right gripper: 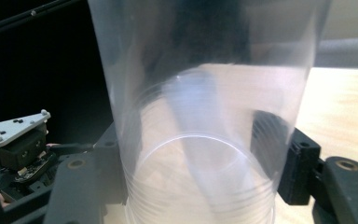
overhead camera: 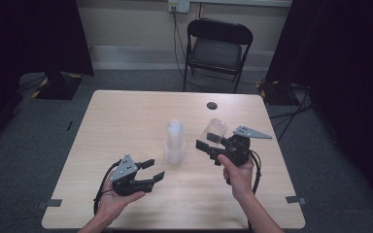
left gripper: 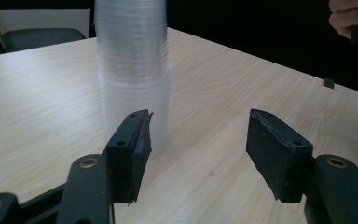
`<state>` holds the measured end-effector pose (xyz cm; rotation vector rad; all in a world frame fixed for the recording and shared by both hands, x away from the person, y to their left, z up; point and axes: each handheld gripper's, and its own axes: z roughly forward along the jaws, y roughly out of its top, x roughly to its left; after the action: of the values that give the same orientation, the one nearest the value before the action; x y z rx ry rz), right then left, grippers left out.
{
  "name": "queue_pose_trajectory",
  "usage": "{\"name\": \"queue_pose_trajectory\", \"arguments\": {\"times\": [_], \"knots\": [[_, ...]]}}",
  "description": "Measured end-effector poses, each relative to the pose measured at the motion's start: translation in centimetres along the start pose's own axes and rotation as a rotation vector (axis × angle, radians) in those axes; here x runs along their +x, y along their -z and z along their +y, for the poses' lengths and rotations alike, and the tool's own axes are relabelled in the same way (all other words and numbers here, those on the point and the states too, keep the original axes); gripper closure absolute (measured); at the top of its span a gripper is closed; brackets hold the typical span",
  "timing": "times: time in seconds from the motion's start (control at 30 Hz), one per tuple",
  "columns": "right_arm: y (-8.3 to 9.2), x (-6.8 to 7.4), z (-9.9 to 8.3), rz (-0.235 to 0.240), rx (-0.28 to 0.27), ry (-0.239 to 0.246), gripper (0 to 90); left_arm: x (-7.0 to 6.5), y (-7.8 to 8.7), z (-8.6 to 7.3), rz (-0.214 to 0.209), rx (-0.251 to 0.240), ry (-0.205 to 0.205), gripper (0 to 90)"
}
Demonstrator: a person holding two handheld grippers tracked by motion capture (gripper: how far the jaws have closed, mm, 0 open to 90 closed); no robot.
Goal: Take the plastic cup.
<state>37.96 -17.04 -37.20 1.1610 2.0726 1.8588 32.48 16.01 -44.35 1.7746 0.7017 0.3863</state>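
1. Gripping a single clear plastic cup (overhead camera: 215, 130), the right gripper (overhead camera: 209, 147) holds it clamped by the side wall, lifted above the table (overhead camera: 126, 116) right of the cup stack (overhead camera: 174, 142)
2. Cup judged very light, thin-walled, slick, easily crushed; best held low on the wall with mild pressure
3. Left gripper (overhead camera: 153, 171) stands open with nothing between its jaws, near the stack's base
4. Stack likely tips if nudged; folding chair (overhead camera: 217, 48) well apart behind the table
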Motion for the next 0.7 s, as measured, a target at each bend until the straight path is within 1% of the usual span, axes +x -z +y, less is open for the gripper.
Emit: {"name": "queue_pose_trajectory", "arguments": {"times": [0.03,0.07,0.1,0.13,0.2,0.23,0.3,0.33,0.43,0.53,0.63,0.67,0.7], "knots": [[0.1,0.0,-0.2,-0.009,-0.002,-0.009,34.0,-0.2,-0.5,0.6,-0.015,-0.003,-0.004,40.2],[0.2,0.0,-0.4,-0.006,0.000,-0.018,34.0,-0.4,-0.7,1.0,-0.017,-0.008,-0.014,40.2],[0.3,0.1,-0.6,0.006,0.003,-0.034,34.0,-0.5,-0.9,1.4,-0.020,-0.013,-0.026,39.8],[0.3,0.1,-0.7,0.013,0.008,-0.051,34.0,-0.6,-1.1,1.8,-0.031,-0.034,-0.020,39.1],[0.3,0.2,-1.0,0.023,0.007,-0.073,34.1,-0.8,-1.5,2.4,-0.037,-0.048,-0.011,38.4],[0.3,0.1,-1.1,0.030,0.006,-0.082,34.1,-1.0,-1.9,2.6,-0.051,-0.054,-0.014,38.5],[0.1,0.0,-1.4,0.040,0.004,-0.107,34.2,-1.6,-2.5,2.7,-0.059,-0.045,-0.035,40.4],[0.0,0.0,-1.6,0.043,0.010,-0.120,34.1,-1.8,-2.8,2.8,-0.070,-0.036,-0.042,41.8],[-0.3,0.0,-2.1,0.050,0.026,-0.137,34.2,-2.7,-3.6,2.7,-0.085,-0.042,-0.073,47.6],[-0.7,0.1,-2.6,0.070,0.039,-0.159,34.2,-3.1,-4.0,2.5,-0.064,-0.067,-0.086,48.6],[-1.0,0.5,-3.0,0.085,0.056,-0.163,34.2,-3.2,-4.1,2.2,-0.048,-0.093,-0.076,50.2],[-1.1,0.6,-3.1,0.091,0.059,-0.171,34.2,-3.2,-4.1,2.1,-0.048,-0.093,-0.072,51.1],[-1.2,0.7,-3.3,0.099,0.066,-0.183,34.2,-3.3,-4.0,2.0,-0.044,-0.090,-0.087,52.5]]}}
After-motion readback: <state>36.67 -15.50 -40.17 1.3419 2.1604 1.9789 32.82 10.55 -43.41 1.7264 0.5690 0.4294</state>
